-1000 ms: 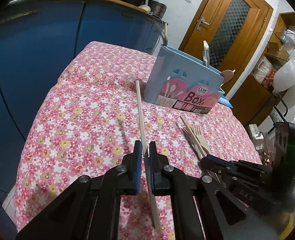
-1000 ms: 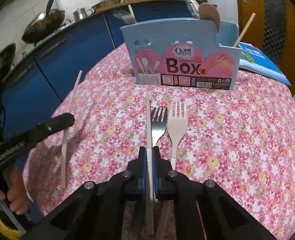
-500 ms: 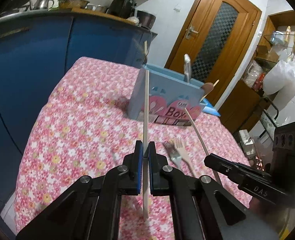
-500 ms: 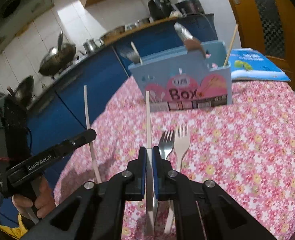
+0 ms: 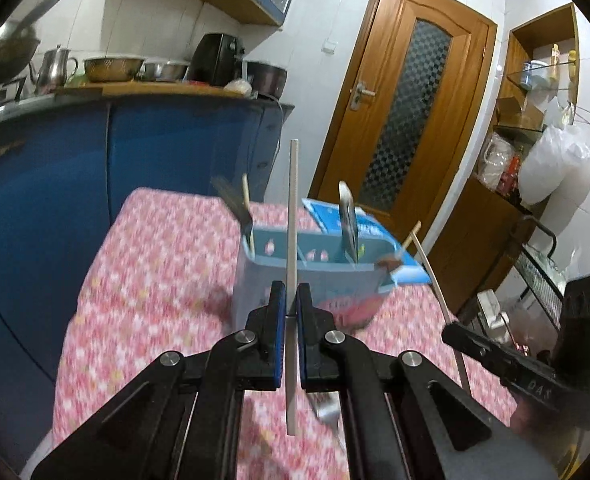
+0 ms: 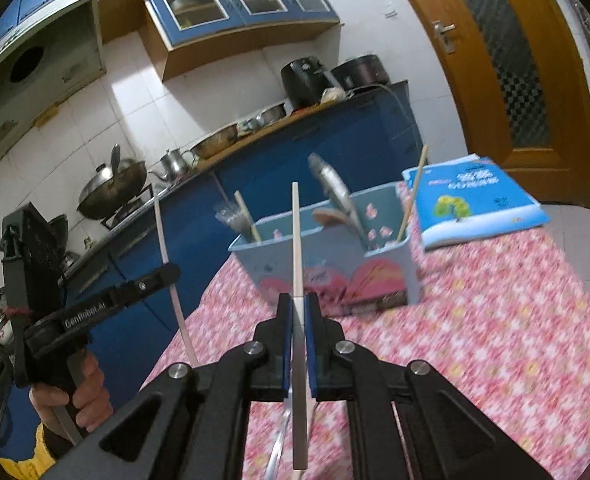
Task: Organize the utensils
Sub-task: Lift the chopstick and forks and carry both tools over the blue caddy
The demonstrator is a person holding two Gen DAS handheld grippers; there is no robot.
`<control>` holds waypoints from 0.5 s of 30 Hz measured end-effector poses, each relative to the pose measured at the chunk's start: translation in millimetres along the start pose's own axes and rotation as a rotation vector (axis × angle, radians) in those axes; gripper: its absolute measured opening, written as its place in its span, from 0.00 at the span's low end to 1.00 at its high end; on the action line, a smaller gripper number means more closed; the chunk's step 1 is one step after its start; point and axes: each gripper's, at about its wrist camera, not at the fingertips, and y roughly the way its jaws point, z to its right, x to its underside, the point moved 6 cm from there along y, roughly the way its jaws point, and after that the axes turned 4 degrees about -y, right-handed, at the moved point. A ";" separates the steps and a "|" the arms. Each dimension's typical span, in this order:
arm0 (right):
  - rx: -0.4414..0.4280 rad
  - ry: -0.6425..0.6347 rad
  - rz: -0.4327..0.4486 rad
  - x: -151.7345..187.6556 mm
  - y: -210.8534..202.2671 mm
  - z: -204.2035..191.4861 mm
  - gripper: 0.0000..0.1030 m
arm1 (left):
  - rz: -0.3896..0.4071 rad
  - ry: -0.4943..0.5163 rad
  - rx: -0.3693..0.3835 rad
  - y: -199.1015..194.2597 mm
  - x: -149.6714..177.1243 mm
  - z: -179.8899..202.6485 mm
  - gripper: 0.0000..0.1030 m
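My left gripper [image 5: 291,300] is shut on a pale chopstick [image 5: 293,200] that stands nearly upright in front of the light blue utensil box [image 5: 255,280]. My right gripper [image 6: 298,312] is shut on a second pale chopstick [image 6: 296,236], also upright, above the flowered tablecloth [image 6: 495,340] and short of the box [image 6: 375,276]. Each gripper shows in the other's view: the right gripper [image 5: 451,330] with its chopstick [image 5: 431,272], the left gripper [image 6: 171,272] with its chopstick [image 6: 165,240]. The box holds a metal utensil [image 6: 335,192], a wooden spoon, a fork and two chopsticks.
A blue book [image 6: 475,200] lies on the table behind and to the right of the box. Forks [image 5: 327,408] lie on the cloth under the grippers, mostly hidden. Blue kitchen cabinets [image 5: 175,148] run along the table's far left side. A hand [image 6: 75,396] grips the left tool.
Both grippers have risen off the table with their chopsticks, which now stand upright instead of lying flat. Both have come closer to the box, and the forks have dropped below the jaws.
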 end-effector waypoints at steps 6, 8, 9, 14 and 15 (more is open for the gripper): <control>0.021 -0.011 0.030 -17.8 6.0 14.8 0.07 | 0.050 -0.004 -0.003 21.5 -35.5 5.1 0.03; 0.020 -0.015 0.040 -23.5 8.6 18.1 0.07 | 0.069 -0.006 -0.005 31.3 -48.1 5.8 0.03; 0.016 -0.016 0.044 -26.5 10.2 19.7 0.07 | 0.075 -0.006 -0.007 34.0 -52.3 5.4 0.03; 0.025 -0.032 0.069 -39.6 17.6 28.3 0.07 | 0.128 -0.010 -0.014 52.9 -78.0 5.0 0.03; 0.027 -0.034 0.074 -42.2 19.3 29.9 0.07 | 0.137 -0.010 -0.014 56.2 -81.2 4.5 0.03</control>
